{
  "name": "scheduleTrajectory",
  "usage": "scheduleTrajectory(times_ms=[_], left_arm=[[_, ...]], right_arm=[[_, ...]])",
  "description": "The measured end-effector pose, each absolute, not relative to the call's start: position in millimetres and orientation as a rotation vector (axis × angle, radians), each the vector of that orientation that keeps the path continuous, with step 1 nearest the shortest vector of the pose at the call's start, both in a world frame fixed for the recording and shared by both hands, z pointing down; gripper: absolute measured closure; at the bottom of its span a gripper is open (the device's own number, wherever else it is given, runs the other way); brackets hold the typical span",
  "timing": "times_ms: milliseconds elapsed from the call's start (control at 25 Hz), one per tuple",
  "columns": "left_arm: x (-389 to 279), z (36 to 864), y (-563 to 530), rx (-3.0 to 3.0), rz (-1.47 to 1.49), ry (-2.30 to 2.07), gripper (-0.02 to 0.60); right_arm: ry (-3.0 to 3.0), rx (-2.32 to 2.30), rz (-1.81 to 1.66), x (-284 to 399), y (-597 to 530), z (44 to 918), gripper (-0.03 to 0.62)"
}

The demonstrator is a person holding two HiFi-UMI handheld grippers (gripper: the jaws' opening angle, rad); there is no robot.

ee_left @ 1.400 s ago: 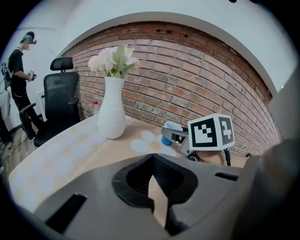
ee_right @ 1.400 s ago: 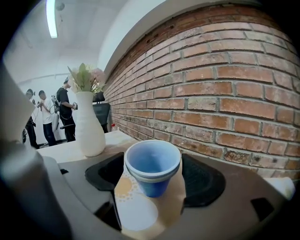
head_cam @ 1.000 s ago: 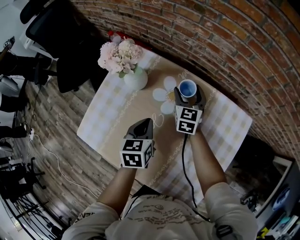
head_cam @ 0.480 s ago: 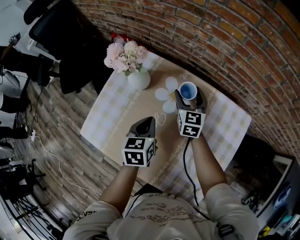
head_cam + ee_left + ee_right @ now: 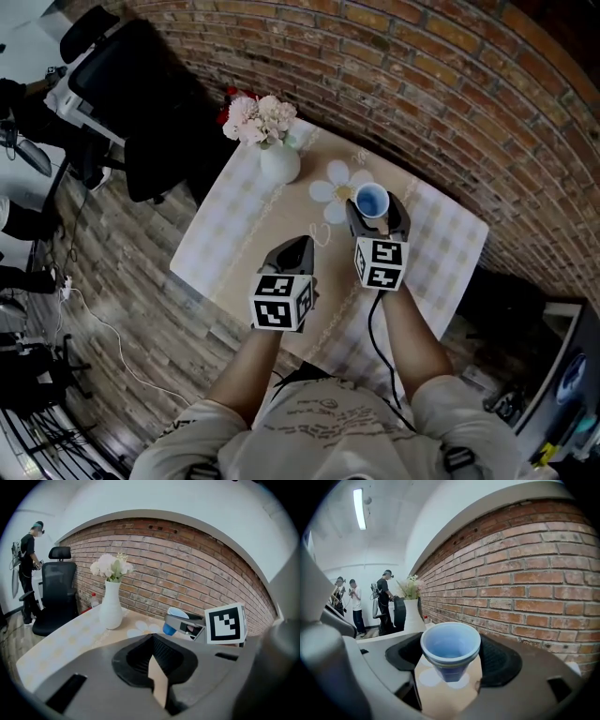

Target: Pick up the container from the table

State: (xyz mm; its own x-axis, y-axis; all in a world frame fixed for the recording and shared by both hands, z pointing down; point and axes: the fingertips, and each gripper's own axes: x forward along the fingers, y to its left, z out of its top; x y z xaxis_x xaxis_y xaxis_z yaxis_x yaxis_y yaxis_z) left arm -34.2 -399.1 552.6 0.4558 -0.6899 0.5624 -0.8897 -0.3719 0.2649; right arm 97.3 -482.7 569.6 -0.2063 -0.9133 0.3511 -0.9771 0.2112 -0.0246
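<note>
Lifted slightly, seemingly clear of the table (image 5: 230,239), the container (image 5: 450,656) sits clamped in my right gripper (image 5: 374,206); my left gripper (image 5: 153,649) is closed, empty.

The head view looks steeply down from high above the tabletop (image 5: 230,230), brick wall (image 5: 422,75) from 12 to 3 o'clock, while the left gripper view and right gripper view sit low and close, facing that wall, all three sharing the white vase (image 5: 279,161) and blue cup (image 5: 373,200).
</note>
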Motion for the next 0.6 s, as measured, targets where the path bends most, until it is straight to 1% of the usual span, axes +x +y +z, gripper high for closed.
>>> scheduleTrajectory(times_ms=[600], left_arm=[[-16.9,480.8,-320.5,2.345,0.396,-1.275,0.578]], right_arm=[[-2.167,1.836,0.344,85.8,-344.7,494.7,0.235]])
